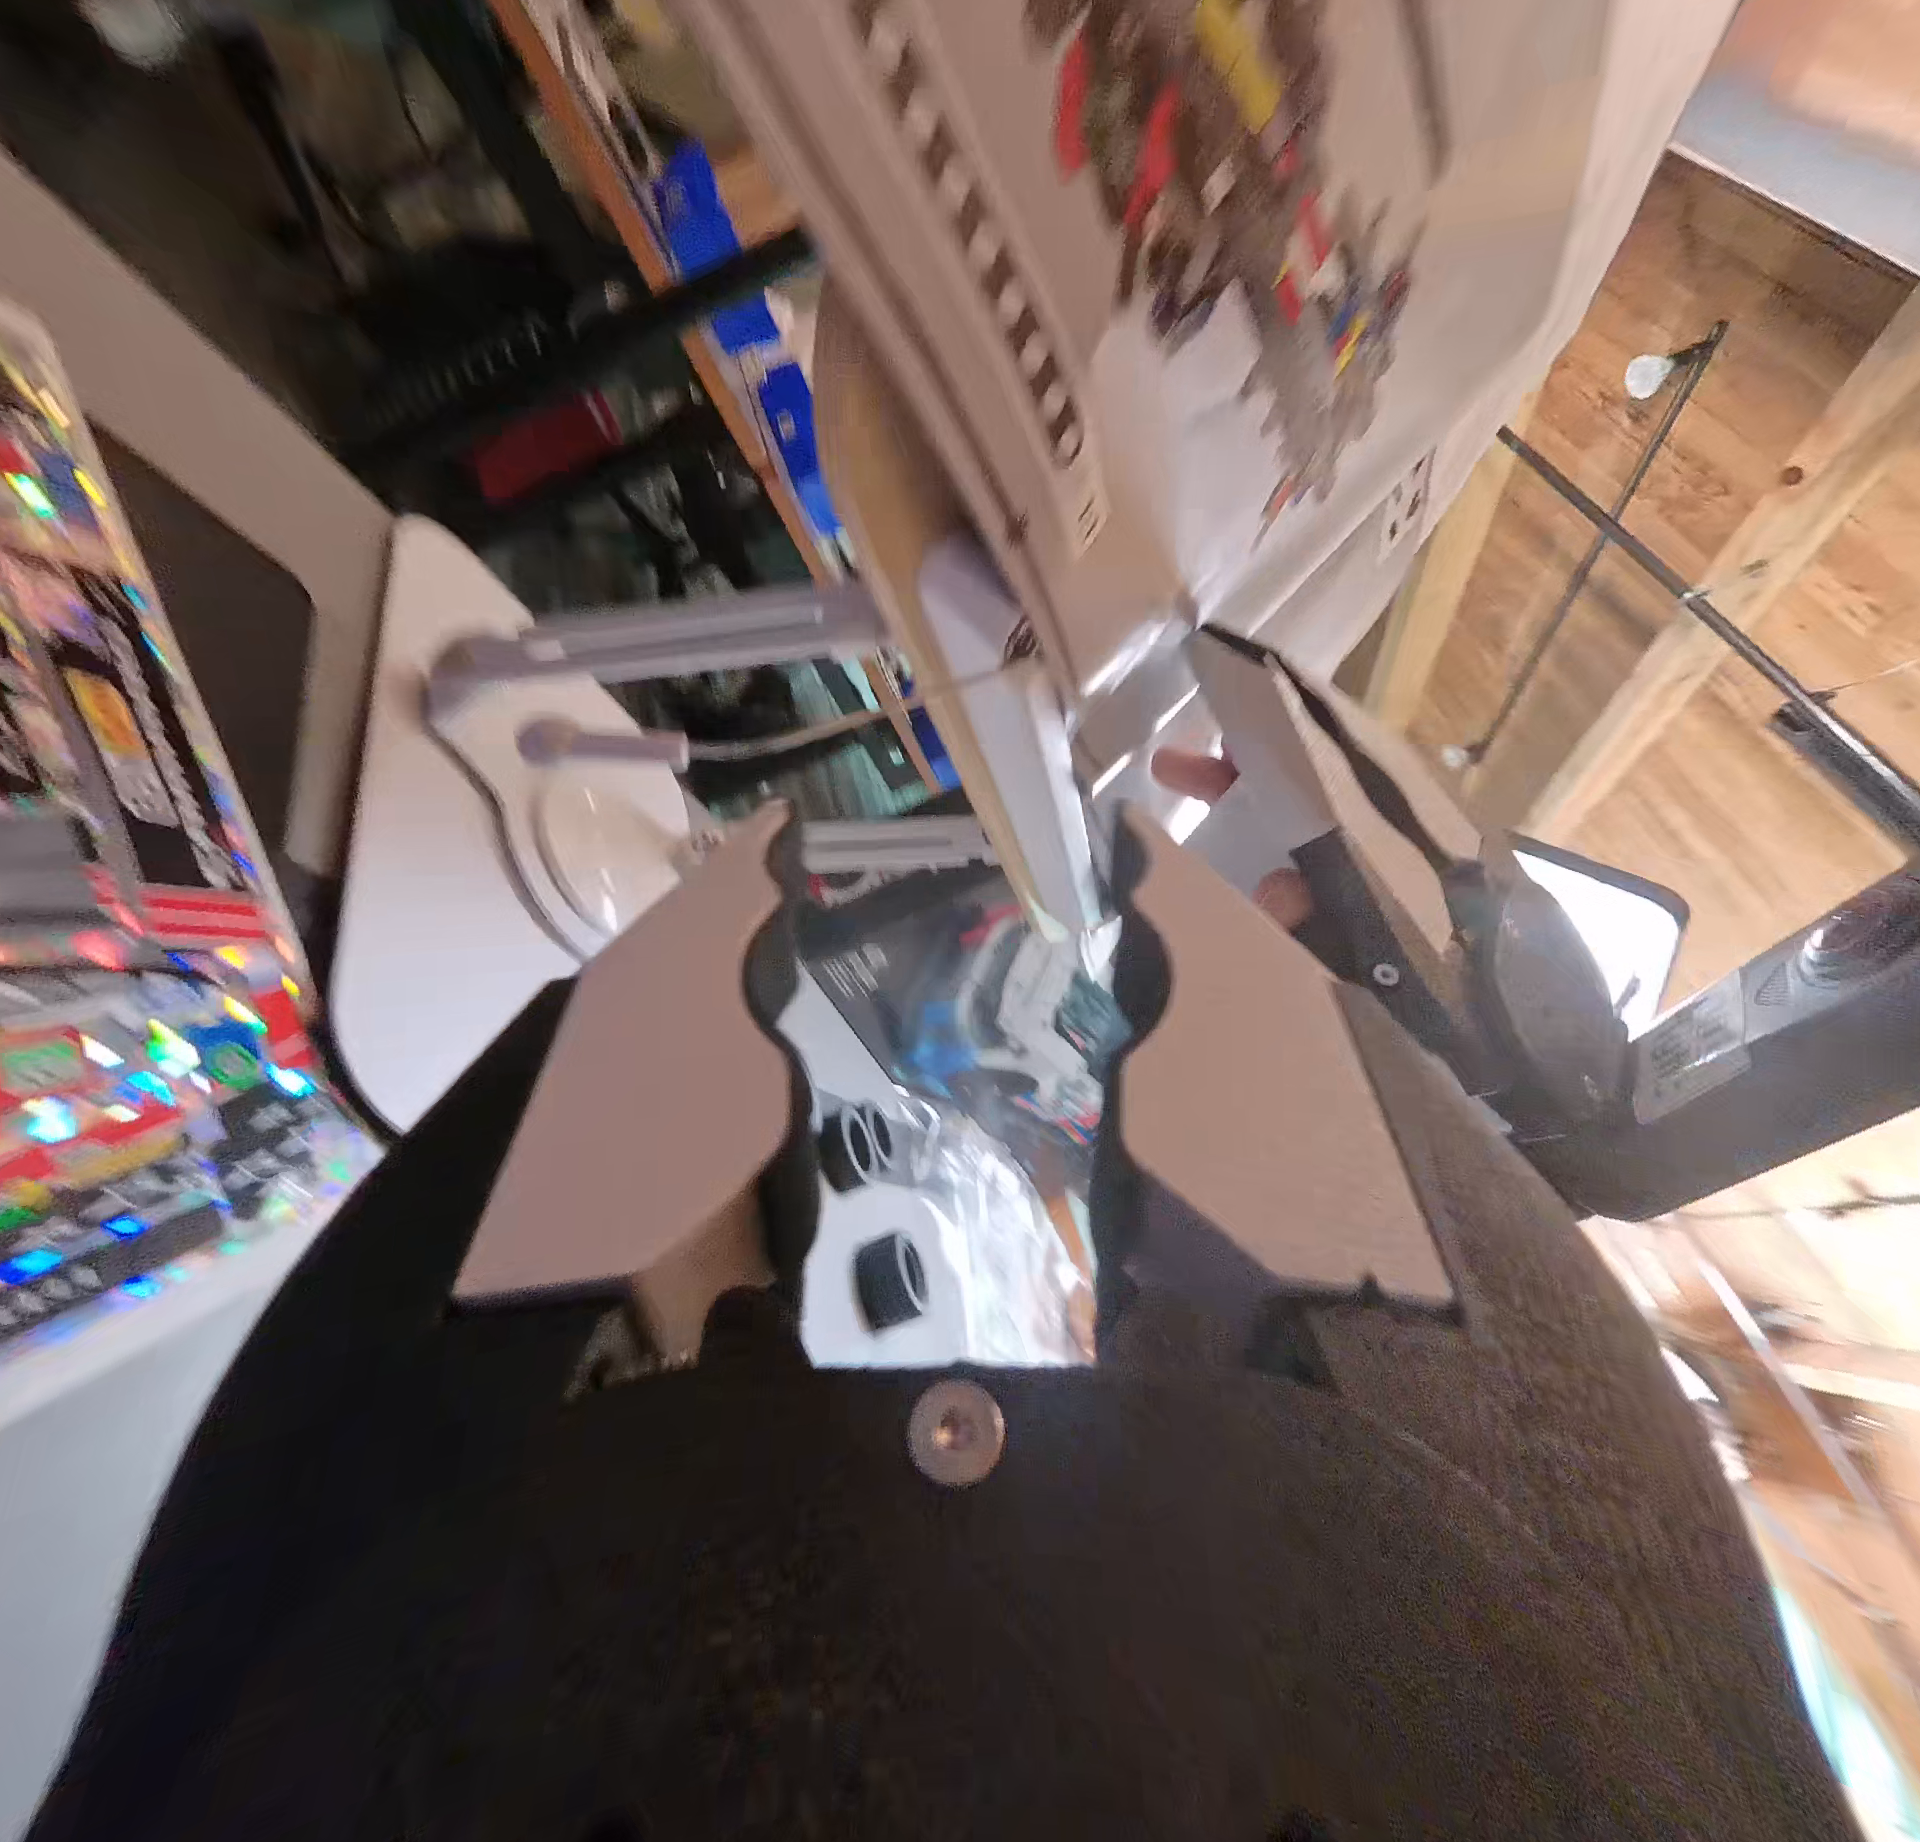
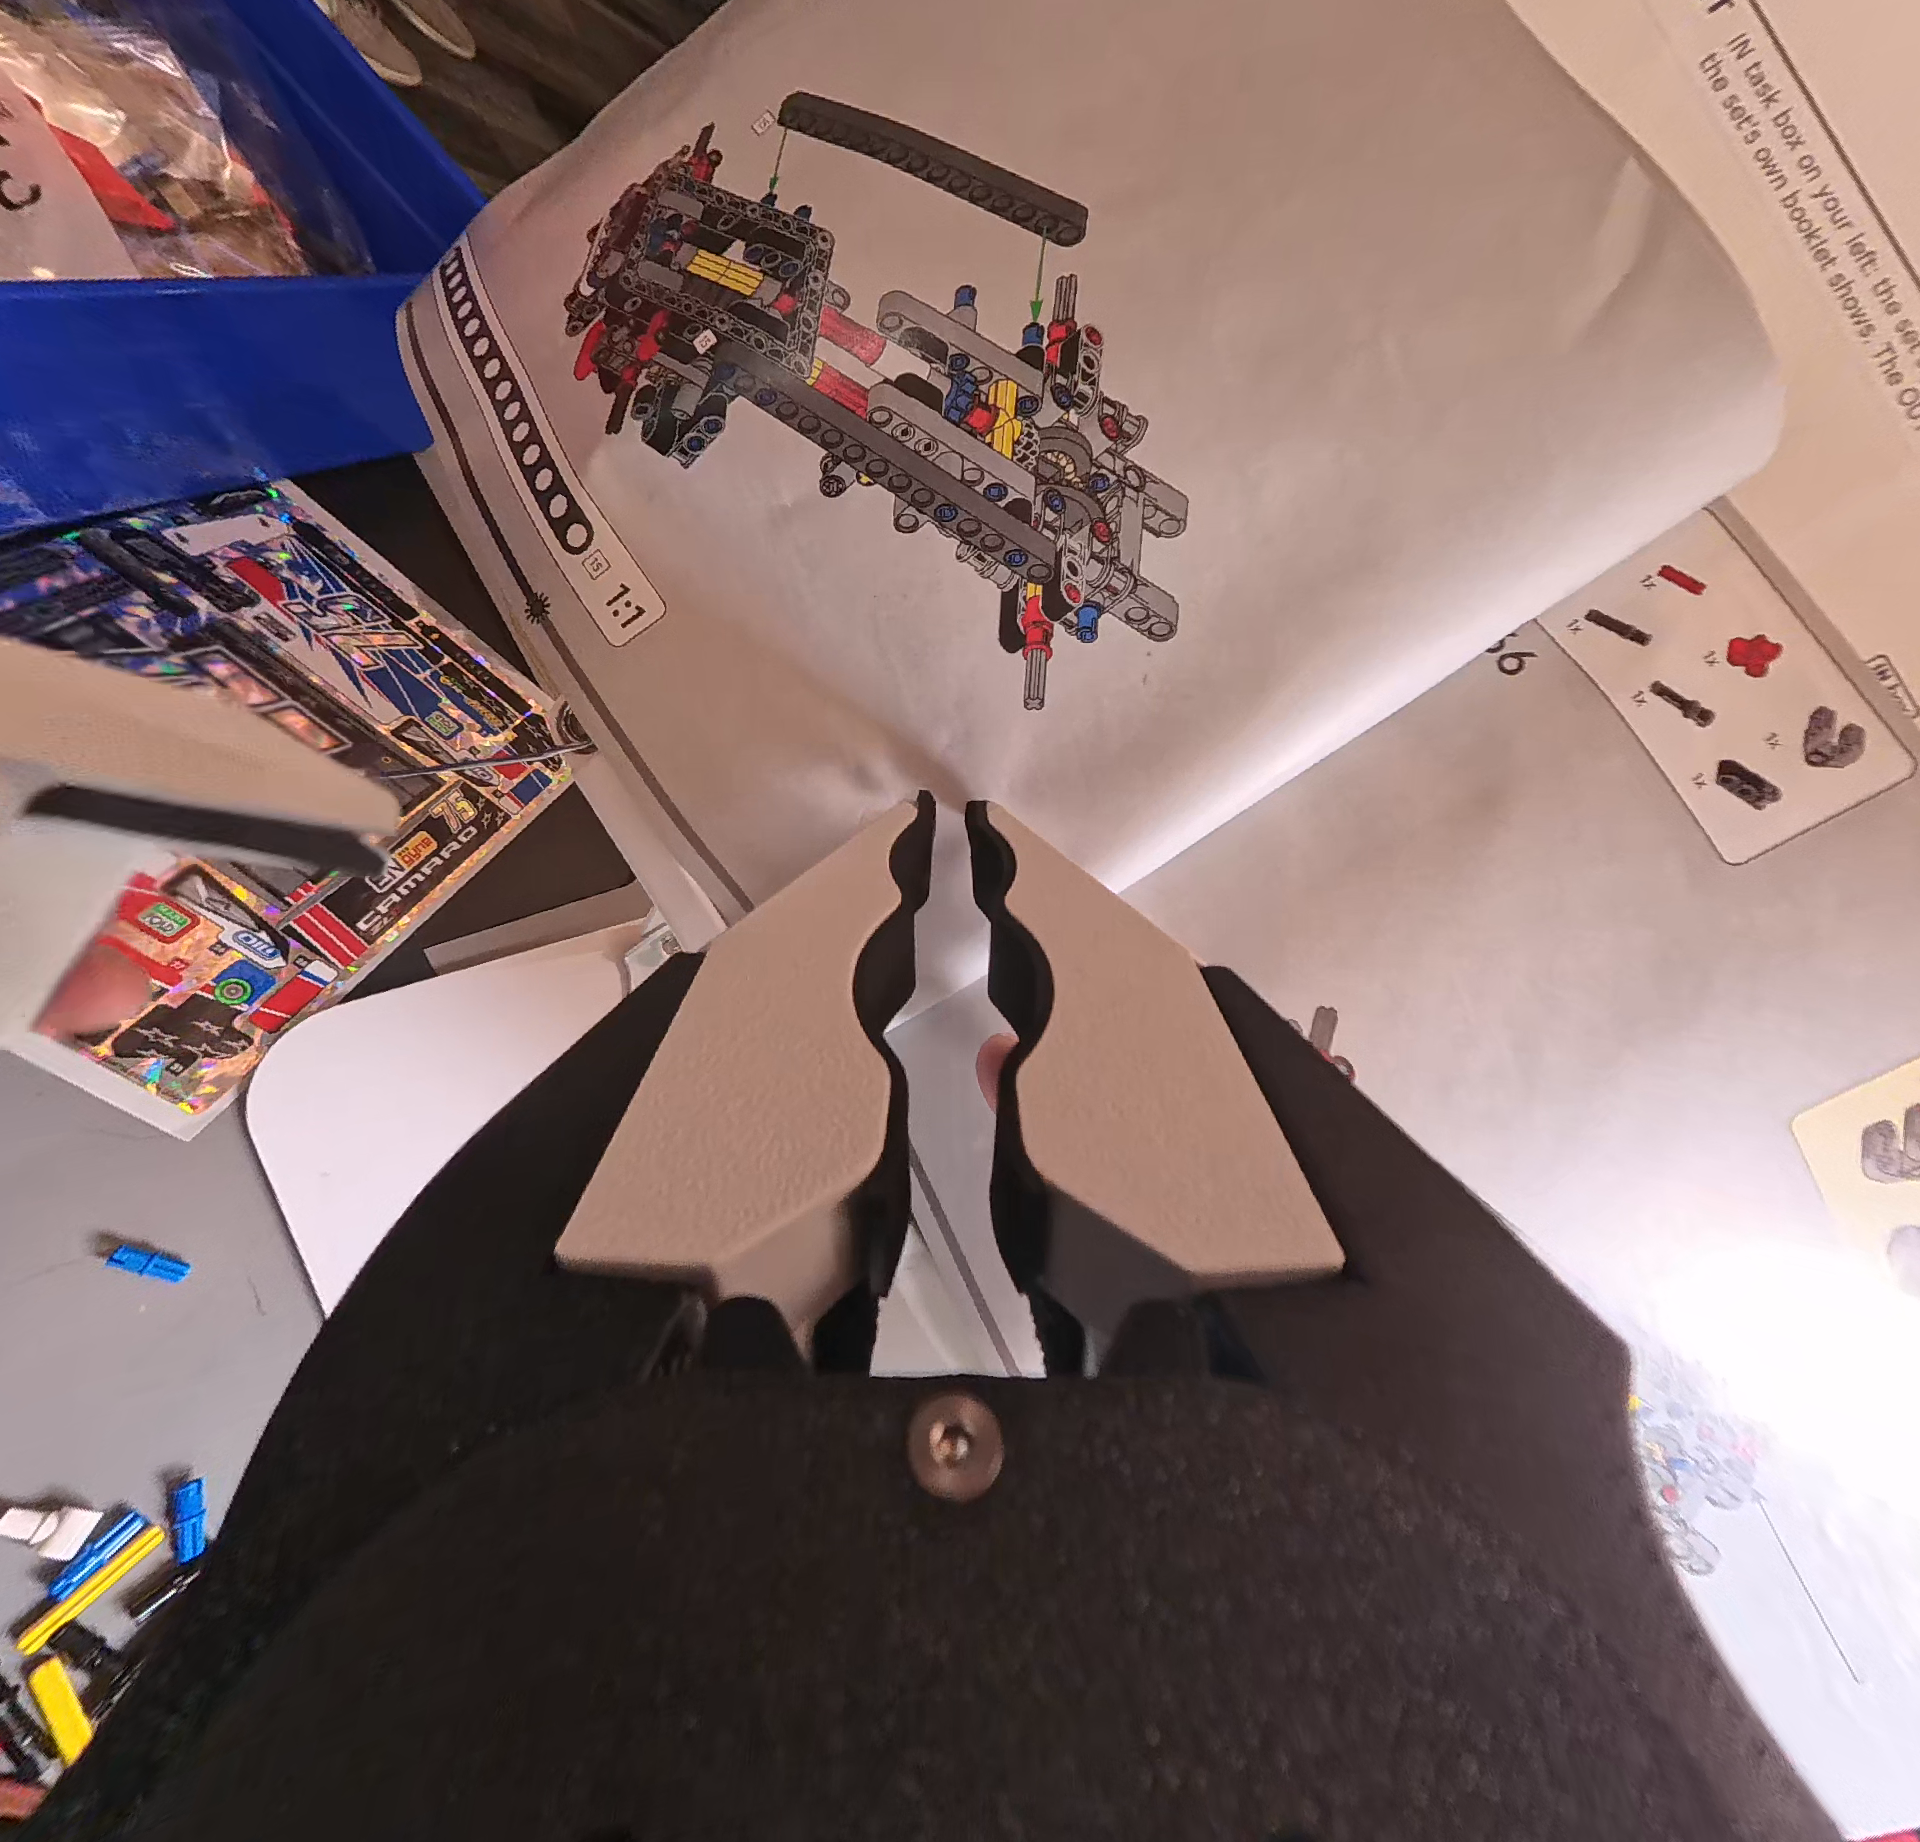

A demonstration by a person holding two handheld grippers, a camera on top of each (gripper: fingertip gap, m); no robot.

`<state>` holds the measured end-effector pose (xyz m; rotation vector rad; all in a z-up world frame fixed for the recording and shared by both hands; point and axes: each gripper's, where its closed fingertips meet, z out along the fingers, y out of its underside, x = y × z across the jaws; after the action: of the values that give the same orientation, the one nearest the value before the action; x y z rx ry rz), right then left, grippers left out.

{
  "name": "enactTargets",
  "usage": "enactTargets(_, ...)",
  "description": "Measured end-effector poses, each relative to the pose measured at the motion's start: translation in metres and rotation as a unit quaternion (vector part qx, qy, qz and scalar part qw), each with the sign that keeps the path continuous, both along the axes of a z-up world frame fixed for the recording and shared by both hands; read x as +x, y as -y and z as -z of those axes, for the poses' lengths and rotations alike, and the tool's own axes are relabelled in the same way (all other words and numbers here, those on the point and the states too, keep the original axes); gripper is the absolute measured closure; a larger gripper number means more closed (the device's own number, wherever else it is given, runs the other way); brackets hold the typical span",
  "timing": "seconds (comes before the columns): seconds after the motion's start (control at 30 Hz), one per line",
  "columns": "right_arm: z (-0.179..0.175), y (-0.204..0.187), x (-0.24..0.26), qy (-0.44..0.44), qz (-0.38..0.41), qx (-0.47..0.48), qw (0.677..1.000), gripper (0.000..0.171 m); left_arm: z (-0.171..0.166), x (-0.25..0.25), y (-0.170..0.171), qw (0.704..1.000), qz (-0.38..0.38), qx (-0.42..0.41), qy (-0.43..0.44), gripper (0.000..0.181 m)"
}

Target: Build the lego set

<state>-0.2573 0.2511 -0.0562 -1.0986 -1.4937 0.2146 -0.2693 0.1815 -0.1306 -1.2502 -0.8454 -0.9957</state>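
Mid page-turn on the booklet (image 2: 1195, 234), by the look of it. Right gripper (image 2: 945, 805) nearly clenched, jaws pinching the curled page edge, only a thin sliver of paper between the tips. Left gripper (image 1: 945, 836) released, jaws wide apart, nothing in them, hanging in front of the lifted page (image 1: 1195, 182), which shows heavily blurred there.

Build stuff itself untouched: loose pieces (image 2: 94, 1584) scattered on the table at lower left, blue pin (image 2: 145, 1262) a bit apart from them, black tires (image 1: 888, 1278) and crinkly bags (image 1: 997, 1200) visible through the left jaws. Blue bin (image 2: 208, 338) and shiny sticker sheet (image 2: 312, 753) beside the booklet.

Likely trouble from here: thin paper slipping out of that pinch, or tearing or creasing if yanked. Could also grab two pages at once and skip a step. Swinging page might sweep small parts off the table.
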Motion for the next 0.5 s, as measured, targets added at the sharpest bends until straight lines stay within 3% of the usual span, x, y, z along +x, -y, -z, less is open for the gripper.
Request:
enactTargets(0.07, 0.0, 0.0, 0.0, 0.003, 0.001, 0.0, 1.0, 0.167, 0.004, 0.005, -0.008, 0.999, 0.014, 0.004, 0.039, 0.102)
enactTargets(0.17, 0.0, 0.001, 0.001, 0.006, 0.0, 0.001, 1.0, 0.166, 0.001, -0.011, -0.011, 0.997, -0.032, 0.025, 0.061, 0.099)
enactTargets(0.3, 0.0, 0.001, 0.001, 0.007, -0.001, 0.001, 1.0, 0.166, -0.003, -0.048, -0.004, 0.986, -0.113, 0.045, 0.112, 0.125)
enactTargets(0.43, 0.0, 0.0, 0.001, 0.004, -0.001, -0.002, 1.0, 0.167, 0.0, -0.066, -0.007, 0.985, -0.133, 0.032, 0.108, 0.172)
enactTargets(0.5, 0.0, 0.0, 0.001, 0.002, -0.002, -0.003, 1.0, 0.168, -0.007, -0.069, -0.007, 0.986, -0.128, 0.042, 0.093, 0.175)
